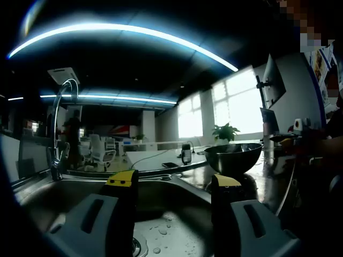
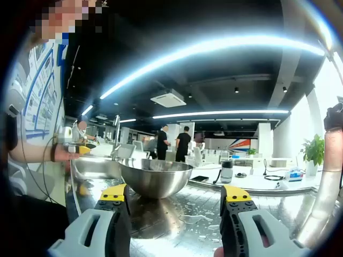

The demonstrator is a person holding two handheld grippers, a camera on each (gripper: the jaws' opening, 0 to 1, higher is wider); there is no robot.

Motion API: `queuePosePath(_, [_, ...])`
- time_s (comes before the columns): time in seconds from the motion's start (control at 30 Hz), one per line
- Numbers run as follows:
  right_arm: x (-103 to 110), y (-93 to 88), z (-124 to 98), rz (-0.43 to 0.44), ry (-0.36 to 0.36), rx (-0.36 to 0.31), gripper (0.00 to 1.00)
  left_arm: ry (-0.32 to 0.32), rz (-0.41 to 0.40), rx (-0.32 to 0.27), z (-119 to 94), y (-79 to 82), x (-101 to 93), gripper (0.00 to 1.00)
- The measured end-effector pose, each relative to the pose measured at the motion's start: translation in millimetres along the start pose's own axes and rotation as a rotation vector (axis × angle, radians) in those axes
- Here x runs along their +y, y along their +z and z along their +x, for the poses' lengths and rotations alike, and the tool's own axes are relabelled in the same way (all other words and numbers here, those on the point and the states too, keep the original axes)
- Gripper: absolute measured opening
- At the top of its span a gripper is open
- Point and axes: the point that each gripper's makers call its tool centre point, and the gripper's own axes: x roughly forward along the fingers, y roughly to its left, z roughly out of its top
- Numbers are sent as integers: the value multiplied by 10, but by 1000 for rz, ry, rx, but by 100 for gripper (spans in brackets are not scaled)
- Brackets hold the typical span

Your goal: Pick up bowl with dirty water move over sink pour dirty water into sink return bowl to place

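Note:
A shiny steel bowl [image 1: 233,157] stands upright on the wet steel counter, to the right of the sink basin [image 1: 69,198]; its inside is hidden from here. My left gripper [image 1: 172,182] hangs open over the sink, its yellow-tipped jaws wide apart with nothing between them. In the right gripper view the same bowl [image 2: 155,176] sits just ahead of my right gripper [image 2: 174,194], which is open and apart from the bowl. The sink [image 2: 94,167] lies behind and left of the bowl.
A tall curved faucet [image 1: 59,123] rises at the sink's far left. A phone [image 1: 170,165] and a small cup [image 1: 186,154] lie on the counter behind the bowl. Water drops cover the counter [image 2: 203,214]. Two people [image 2: 172,143] stand far off; a plant [image 2: 313,151] stands at the right.

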Motion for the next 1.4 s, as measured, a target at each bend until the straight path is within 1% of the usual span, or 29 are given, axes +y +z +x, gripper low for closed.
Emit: queuePosePath(1.4, [-10,-7,-3,-8,-2,4,60,2,13,11,0,-19,-11,53])
